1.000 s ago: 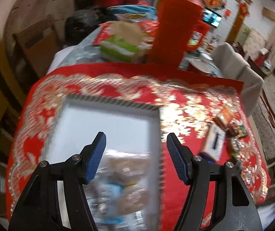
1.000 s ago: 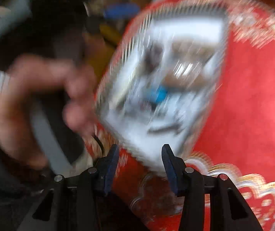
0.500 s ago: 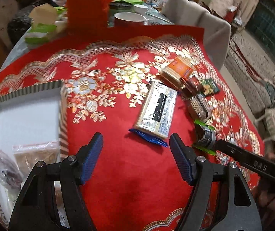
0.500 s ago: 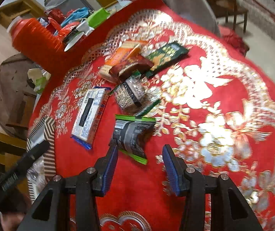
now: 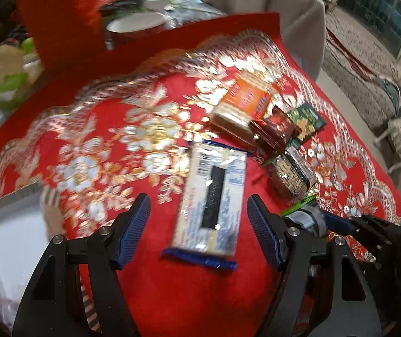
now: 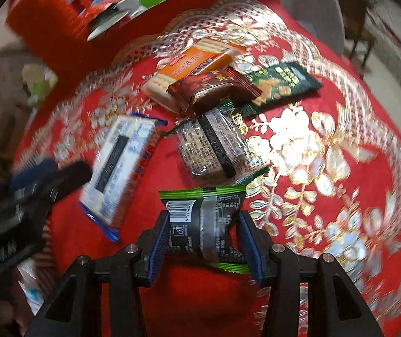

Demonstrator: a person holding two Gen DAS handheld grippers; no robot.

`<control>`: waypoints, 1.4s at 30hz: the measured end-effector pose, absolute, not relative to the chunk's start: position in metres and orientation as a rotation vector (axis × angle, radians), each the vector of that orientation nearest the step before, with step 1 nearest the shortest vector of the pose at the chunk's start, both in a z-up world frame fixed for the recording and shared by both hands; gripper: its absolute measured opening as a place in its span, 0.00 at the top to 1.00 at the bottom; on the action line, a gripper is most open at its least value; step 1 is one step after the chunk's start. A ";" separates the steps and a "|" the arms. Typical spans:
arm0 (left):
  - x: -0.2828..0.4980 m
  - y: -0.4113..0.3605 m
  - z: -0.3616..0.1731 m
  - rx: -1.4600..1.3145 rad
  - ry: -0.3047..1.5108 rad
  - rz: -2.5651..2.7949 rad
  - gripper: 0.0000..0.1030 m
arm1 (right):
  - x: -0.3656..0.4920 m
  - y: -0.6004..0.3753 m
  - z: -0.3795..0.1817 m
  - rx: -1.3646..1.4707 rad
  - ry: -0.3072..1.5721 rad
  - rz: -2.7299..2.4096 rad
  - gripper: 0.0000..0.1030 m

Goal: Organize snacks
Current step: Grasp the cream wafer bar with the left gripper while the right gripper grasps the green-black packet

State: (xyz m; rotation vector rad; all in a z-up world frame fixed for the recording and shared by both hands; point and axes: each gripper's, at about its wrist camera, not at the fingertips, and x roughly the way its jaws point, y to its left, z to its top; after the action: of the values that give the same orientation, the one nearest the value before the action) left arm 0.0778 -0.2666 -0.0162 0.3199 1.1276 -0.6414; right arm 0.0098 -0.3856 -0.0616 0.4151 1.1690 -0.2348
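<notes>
My left gripper (image 5: 197, 224) is open, its jaws on either side of a long blue-and-white cracker pack (image 5: 211, 196) lying on the red cloth; the pack also shows in the right wrist view (image 6: 119, 168). My right gripper (image 6: 203, 238) is shut on a grey snack pack with green ends (image 6: 206, 221). Beyond lie a clear dark-banded pack (image 6: 214, 146), a brown pack (image 6: 211, 90), an orange cracker pack (image 6: 192, 64) and a dark green pack (image 6: 281, 81). The white striped-rim tray (image 5: 9, 224) is at the left.
A red-and-gold cloth (image 5: 116, 146) covers the table. A tall red container (image 5: 59, 14), bowls (image 5: 135, 25) and green items stand at the back. A grey chair (image 5: 279, 8) is beyond the far edge. The left gripper shows at the left of the right wrist view (image 6: 17, 205).
My left gripper swung from over the tray to the blue-and-white pack. My right gripper moved onto the grey green-ended pack and closed on it.
</notes>
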 end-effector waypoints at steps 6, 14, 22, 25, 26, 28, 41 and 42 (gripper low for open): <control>0.079 -0.290 -0.043 0.402 1.152 -0.618 0.31 | -0.008 -0.388 -0.064 0.371 1.154 -0.233 0.63; 0.076 -0.282 -0.049 0.381 1.145 -0.581 0.46 | -0.034 -0.390 -0.061 0.429 1.145 -0.216 0.63; 0.038 -0.258 -0.027 0.326 1.180 -0.600 0.47 | -0.046 -0.387 -0.049 0.455 1.118 -0.205 0.64; 0.019 -0.249 -0.016 0.325 1.167 -0.613 0.47 | -0.049 -0.383 -0.045 0.460 1.111 -0.193 0.64; 0.014 -0.248 -0.013 0.335 1.157 -0.615 0.47 | -0.049 -0.381 -0.043 0.462 1.110 -0.190 0.64; 0.008 -0.245 -0.008 0.336 1.147 -0.614 0.47 | -0.050 -0.377 -0.041 0.459 1.107 -0.182 0.64; -0.015 -0.236 -0.017 0.335 1.189 -0.618 0.47 | -0.074 -0.370 -0.037 0.469 1.119 -0.179 0.64; -0.014 -0.236 -0.021 0.340 1.191 -0.612 0.47 | -0.077 -0.371 -0.038 0.473 1.123 -0.181 0.64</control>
State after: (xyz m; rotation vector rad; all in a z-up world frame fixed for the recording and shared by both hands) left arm -0.0144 -0.2361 -0.0215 0.3397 1.1915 -0.6119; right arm -0.0771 -0.3708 -0.0380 0.4735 1.1228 -0.1813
